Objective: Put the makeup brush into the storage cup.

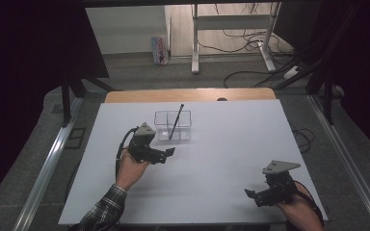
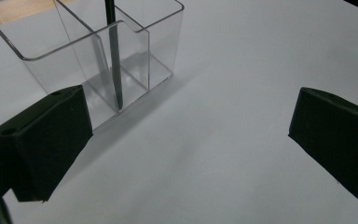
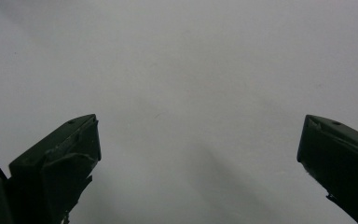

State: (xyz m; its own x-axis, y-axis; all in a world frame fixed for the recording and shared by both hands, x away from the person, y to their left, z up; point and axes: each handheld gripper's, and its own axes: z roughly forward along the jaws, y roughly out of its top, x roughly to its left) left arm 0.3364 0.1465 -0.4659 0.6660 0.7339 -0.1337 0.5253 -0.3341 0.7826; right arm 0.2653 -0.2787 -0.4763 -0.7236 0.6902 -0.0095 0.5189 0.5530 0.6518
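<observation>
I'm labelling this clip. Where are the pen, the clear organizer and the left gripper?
pen (image 2: 114,60): left gripper view, middle of its dark shaft.
clear organizer (image 1: 161,114): high view, its left rim.
left gripper (image 1: 170,152): high view, between its open fingertips.

One clear organizer (image 1: 173,126), one pen (image 1: 176,121), two grippers.
</observation>
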